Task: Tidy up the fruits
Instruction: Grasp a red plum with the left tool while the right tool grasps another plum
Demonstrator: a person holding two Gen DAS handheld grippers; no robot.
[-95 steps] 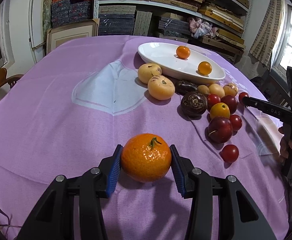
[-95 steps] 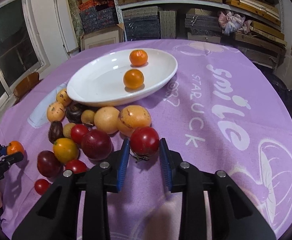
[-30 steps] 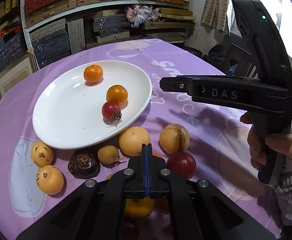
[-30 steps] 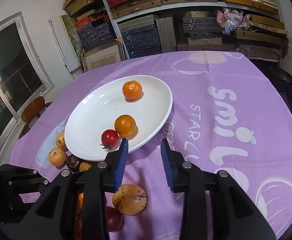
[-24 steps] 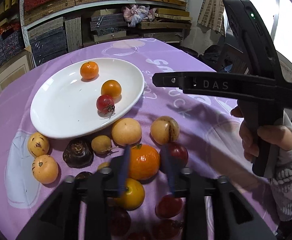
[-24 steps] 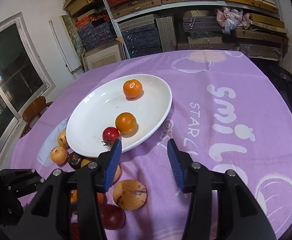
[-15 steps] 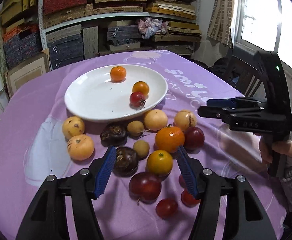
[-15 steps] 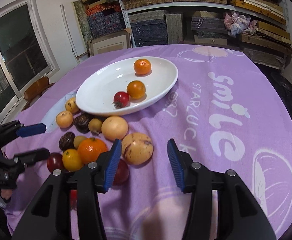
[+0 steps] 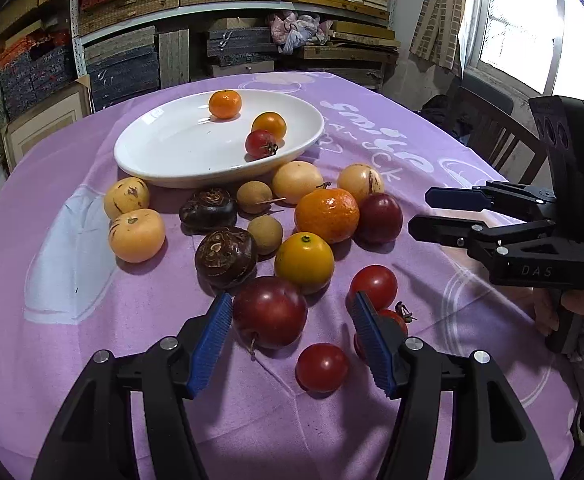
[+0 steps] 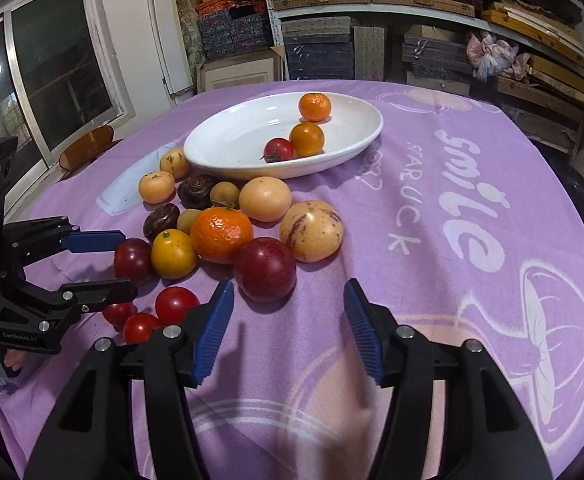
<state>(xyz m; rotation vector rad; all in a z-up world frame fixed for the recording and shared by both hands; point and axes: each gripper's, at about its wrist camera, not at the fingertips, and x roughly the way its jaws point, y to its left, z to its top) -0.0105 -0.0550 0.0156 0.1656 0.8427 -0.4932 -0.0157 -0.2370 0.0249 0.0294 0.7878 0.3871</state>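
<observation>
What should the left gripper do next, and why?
Probably ease the left gripper down and close on the dark red plum. Its jaws are open and empty, the plum sits just ahead between them, and the plate holds only three fruits.

A glossy white ceramic plate (image 9: 164, 160) is set on matt purple cloth (image 9: 92, 360); smooth, shiny skins are shown by the tomatoes (image 9: 321, 367).

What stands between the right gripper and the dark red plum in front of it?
Nothing visible. The right gripper is open, and only bare purple cloth lies between it and the dark red plum.
</observation>
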